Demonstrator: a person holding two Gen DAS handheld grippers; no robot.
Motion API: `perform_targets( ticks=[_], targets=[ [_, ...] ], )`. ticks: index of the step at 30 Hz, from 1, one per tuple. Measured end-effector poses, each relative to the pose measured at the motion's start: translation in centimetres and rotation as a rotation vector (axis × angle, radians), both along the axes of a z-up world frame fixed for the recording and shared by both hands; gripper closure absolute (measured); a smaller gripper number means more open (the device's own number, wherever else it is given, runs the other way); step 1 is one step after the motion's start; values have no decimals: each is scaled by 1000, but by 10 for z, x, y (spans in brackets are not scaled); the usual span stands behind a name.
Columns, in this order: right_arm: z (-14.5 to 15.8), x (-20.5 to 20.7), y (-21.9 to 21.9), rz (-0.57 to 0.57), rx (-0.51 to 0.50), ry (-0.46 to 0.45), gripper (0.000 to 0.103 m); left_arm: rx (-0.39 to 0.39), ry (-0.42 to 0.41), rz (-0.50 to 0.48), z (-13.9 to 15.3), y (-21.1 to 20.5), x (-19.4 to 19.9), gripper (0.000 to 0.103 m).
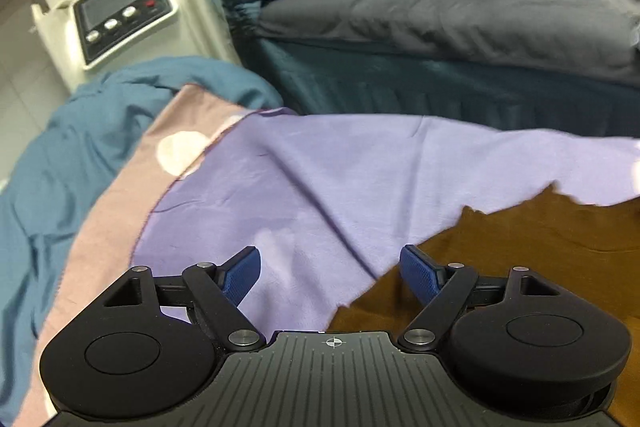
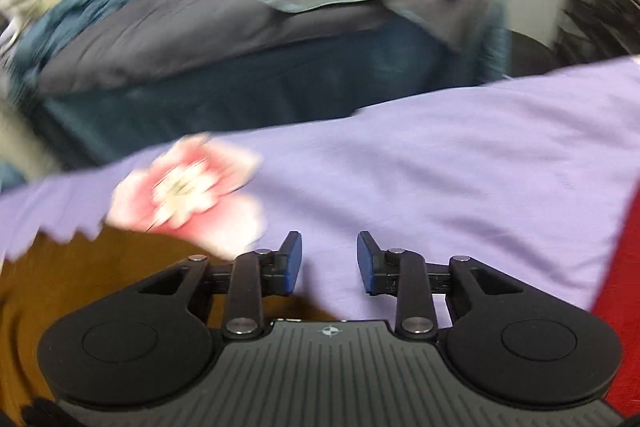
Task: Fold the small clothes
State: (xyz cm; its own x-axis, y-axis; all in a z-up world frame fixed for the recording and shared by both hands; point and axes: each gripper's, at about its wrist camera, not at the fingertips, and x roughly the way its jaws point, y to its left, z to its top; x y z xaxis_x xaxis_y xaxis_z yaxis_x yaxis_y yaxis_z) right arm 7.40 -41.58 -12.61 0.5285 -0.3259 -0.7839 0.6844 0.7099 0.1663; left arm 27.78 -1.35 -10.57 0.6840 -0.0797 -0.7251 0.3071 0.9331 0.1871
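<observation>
A lilac cloth [image 1: 320, 179] lies spread over a brown surface [image 1: 520, 247], its zigzag-cut edge running across the right. My left gripper [image 1: 330, 267] is open and empty just above the cloth's near edge. In the right wrist view the same lilac cloth [image 2: 440, 167] fills the middle, blurred by motion. A small pink and red garment with a white flower print [image 2: 188, 195] lies on it at the left. My right gripper [image 2: 329, 255] is open and empty over the cloth's near edge.
A pink cloth with a white dot [image 1: 132, 187] and a blue cloth [image 1: 60, 167] lie at the left. A white machine with a screen and buttons [image 1: 116, 7] stands behind. A bed with a grey quilt [image 1: 480, 23] and dark blue skirt is beyond. Red fabric [image 2: 624, 287] is at the right.
</observation>
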Motion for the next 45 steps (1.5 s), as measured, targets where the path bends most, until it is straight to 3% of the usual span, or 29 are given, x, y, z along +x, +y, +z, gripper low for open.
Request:
perform_targets(
  ticks=[2,5,8,11,14,17,18,19,20,21,23,27,30,33,34,36,37,41,45],
  targets=[
    [0,-22,-5,-1,43,-8,57,-59,-11,-114,10,2,-32,0],
    [1,-59,-4,-35,162,-33,54,-68,2,-400,14,-21,-102,0],
    [4,-92,4,-80,264,-66,50,-47,-4,-754,7,-53,-191,0],
    [17,-117,9,-101,313,-112,48,38,-57,-1059,-12,-89,-266,0],
    [31,-132,7,-113,333,-158,43,125,-111,-1255,-31,-120,-310,0],
    [39,-139,3,-96,332,-183,41,200,-148,-1325,-47,-153,-328,0],
    [39,-138,1,-89,332,-185,41,226,-159,-1325,-51,-164,-332,0],
    [40,-137,-1,-78,334,-183,41,238,-163,-1319,-52,-174,-333,10],
    [39,-135,-3,-64,342,-177,40,239,-151,-1308,-52,-184,-331,31],
    [36,-132,-4,-48,354,-170,39,234,-121,-1288,-49,-191,-325,45],
    [27,-119,-8,-10,386,-150,36,181,-55,-1201,-40,-203,-320,53],
    [-6,-84,-12,22,490,-111,34,-50,143,-941,-9,-198,-275,54],
    [-31,-55,-6,6,559,-90,35,-171,205,-816,7,-182,-255,54],
    [-28,-39,4,-23,561,-157,31,-246,225,-763,18,-164,-239,54],
    [-28,-32,7,-22,589,-174,35,-267,225,-748,21,-158,-233,54],
    [-26,-19,14,-33,586,-148,55,-305,221,-699,28,-143,-224,57],
    [-22,-9,20,-13,559,-124,93,-321,213,-669,31,-138,-217,57],
    [14,26,56,100,478,-193,92,-397,146,-521,54,-85,-194,57],
    [54,77,132,360,343,-220,93,-408,44,-352,67,-9,-184,56]
  ],
)
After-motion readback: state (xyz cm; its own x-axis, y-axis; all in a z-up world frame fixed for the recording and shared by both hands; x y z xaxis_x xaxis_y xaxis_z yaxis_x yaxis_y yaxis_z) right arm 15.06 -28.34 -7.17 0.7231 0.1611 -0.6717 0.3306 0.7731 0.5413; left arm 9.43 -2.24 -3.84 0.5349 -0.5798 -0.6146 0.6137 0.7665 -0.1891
